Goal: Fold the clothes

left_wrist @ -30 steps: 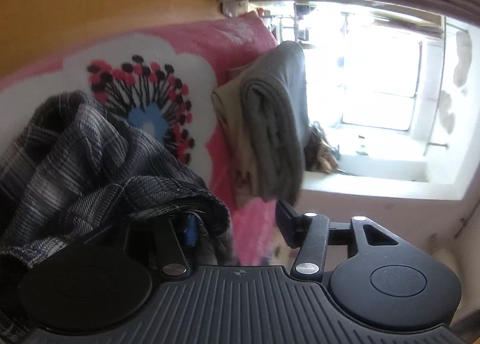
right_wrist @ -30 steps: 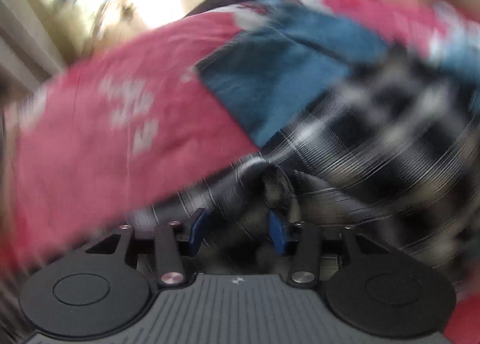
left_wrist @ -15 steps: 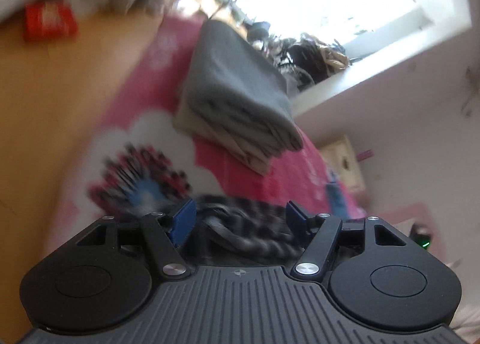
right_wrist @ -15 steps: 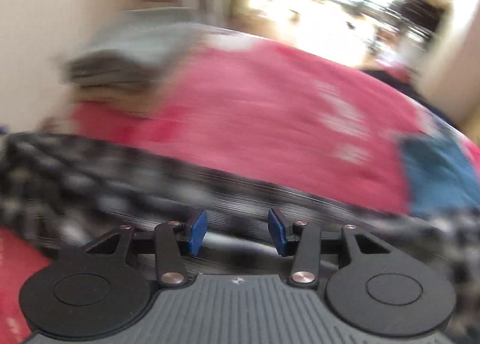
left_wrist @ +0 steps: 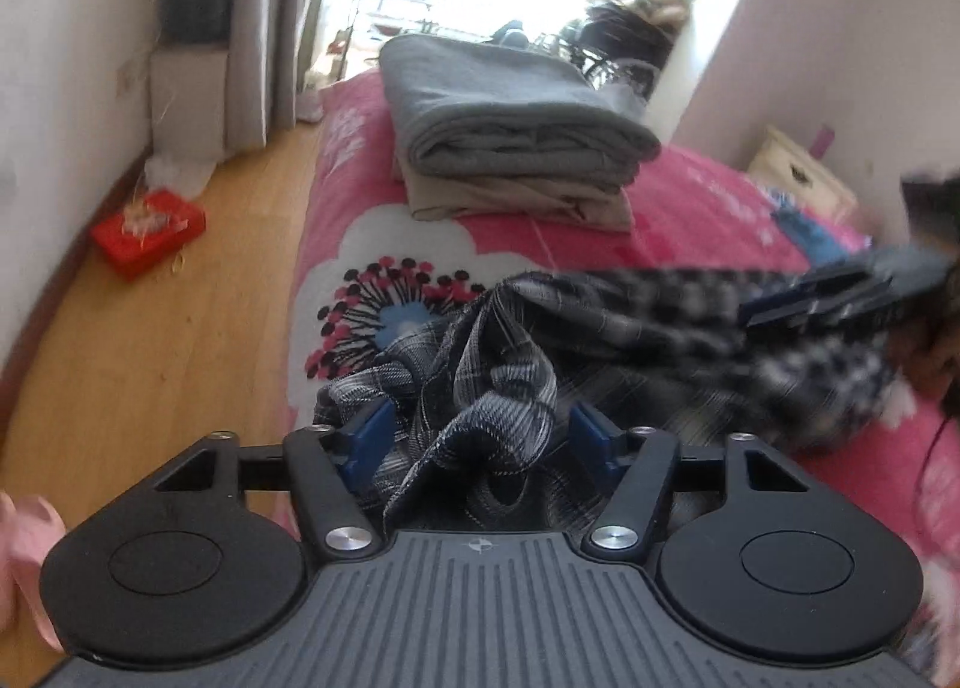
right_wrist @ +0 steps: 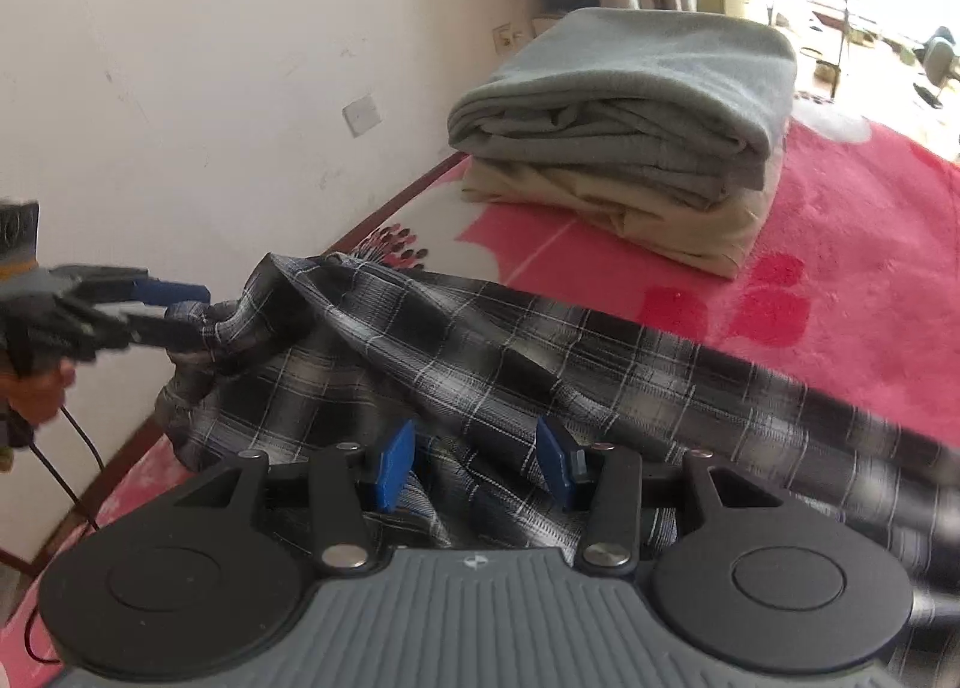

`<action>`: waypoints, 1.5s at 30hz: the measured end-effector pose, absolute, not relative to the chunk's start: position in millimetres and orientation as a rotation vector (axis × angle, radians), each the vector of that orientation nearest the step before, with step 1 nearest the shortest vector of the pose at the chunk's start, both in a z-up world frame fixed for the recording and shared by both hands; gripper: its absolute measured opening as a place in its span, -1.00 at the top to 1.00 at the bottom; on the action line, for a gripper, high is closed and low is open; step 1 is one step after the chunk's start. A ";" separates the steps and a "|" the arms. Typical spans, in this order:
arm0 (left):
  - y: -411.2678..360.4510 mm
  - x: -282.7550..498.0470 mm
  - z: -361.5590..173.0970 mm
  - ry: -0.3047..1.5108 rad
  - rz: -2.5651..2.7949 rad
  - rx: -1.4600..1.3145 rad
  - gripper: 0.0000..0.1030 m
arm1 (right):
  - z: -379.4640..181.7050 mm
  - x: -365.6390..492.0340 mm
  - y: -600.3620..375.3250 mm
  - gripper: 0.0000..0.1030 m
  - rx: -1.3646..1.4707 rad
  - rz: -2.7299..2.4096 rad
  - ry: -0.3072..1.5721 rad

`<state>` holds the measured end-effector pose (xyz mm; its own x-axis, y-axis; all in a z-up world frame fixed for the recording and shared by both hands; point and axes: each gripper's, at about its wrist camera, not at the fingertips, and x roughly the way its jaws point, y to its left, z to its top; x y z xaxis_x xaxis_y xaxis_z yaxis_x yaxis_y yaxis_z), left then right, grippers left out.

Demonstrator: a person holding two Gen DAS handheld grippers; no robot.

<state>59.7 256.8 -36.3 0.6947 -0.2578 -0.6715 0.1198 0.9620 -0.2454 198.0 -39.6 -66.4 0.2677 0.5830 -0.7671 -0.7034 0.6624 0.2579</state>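
Note:
A black-and-white plaid shirt hangs stretched over the pink flowered bed cover between my two grippers. My left gripper has a thick crumpled bunch of the shirt between its blue pads, near the bed's left edge. In the right wrist view the left gripper pinches the shirt's end, raised off the bed. My right gripper has another fold between its pads. In the left wrist view the right gripper is blurred at the shirt's far end.
A folded grey garment lies on a folded beige one further up the bed. The wooden floor with a red box runs along the left. A white wall stands beyond it. A hand holds the left gripper.
Both grippers swung round and levelled out. The shirt, bunched on the cover before, is now lifted and drawn out between them. The gaps between the pads look unchanged.

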 end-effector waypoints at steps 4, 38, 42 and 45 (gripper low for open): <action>252.9 56.2 -43.6 0.759 -0.210 -0.132 0.29 | -64.7 195.8 -42.5 0.07 -0.142 0.835 0.929; 322.1 88.9 -78.0 0.788 -0.266 -0.688 0.72 | -70.8 261.8 122.5 0.86 -0.699 1.404 1.083; 328.2 95.4 -88.0 0.870 -0.208 -0.711 0.61 | -86.2 268.3 134.6 0.85 -0.721 1.359 1.132; 336.5 93.2 -87.5 0.894 -0.183 -0.753 0.56 | -92.5 271.0 135.6 0.84 -0.708 1.346 1.145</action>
<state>93.2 336.5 -87.5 0.6299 -0.4422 -0.6385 -0.1564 0.7331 -0.6620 271.0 135.6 -92.5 -0.1435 0.3717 -0.9172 -0.9650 0.1528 0.2129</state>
